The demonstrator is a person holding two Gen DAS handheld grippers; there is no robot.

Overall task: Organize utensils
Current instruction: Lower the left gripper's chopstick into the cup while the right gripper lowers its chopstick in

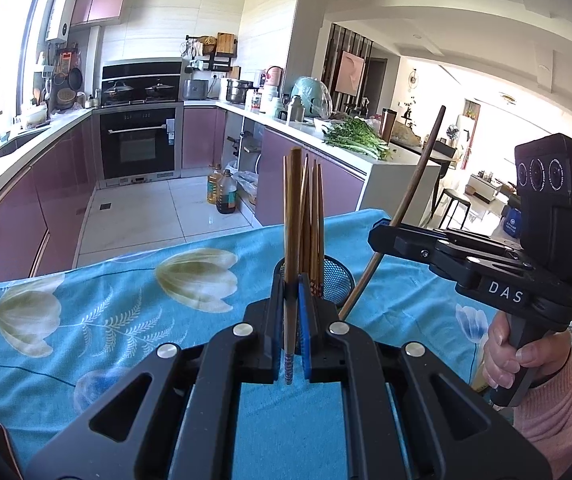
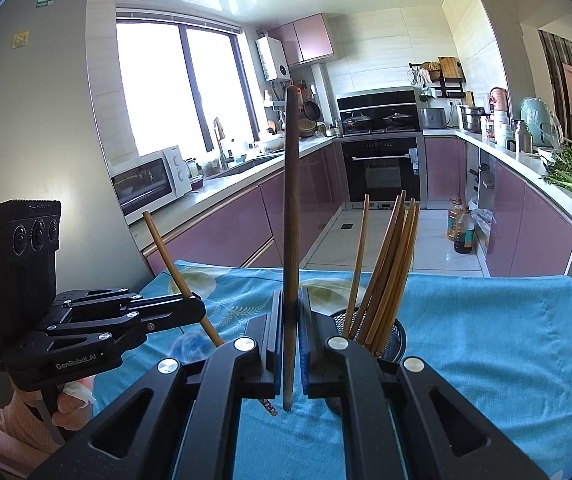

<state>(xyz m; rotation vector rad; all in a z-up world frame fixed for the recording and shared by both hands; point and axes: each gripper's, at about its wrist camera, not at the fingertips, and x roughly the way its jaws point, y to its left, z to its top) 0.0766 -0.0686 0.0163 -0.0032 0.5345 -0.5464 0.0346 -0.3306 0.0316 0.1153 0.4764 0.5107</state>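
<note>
My left gripper is shut on a light wooden chopstick held upright, its patterned tip hanging below the pads. Right behind it, a black mesh holder with several chopsticks stands on the blue floral tablecloth. My right gripper is shut on a longer dark wooden utensil, which leans beside the holder. In the right wrist view, the right gripper clamps that dark utensil upright. The holder sits just right of it, and the left gripper with its chopstick is at the left.
The cloth-covered table ends at a far edge, with kitchen floor beyond. Oil bottles stand on the floor by purple cabinets. Greens lie on the counter. A person's hand in a pink sleeve grips the right handle.
</note>
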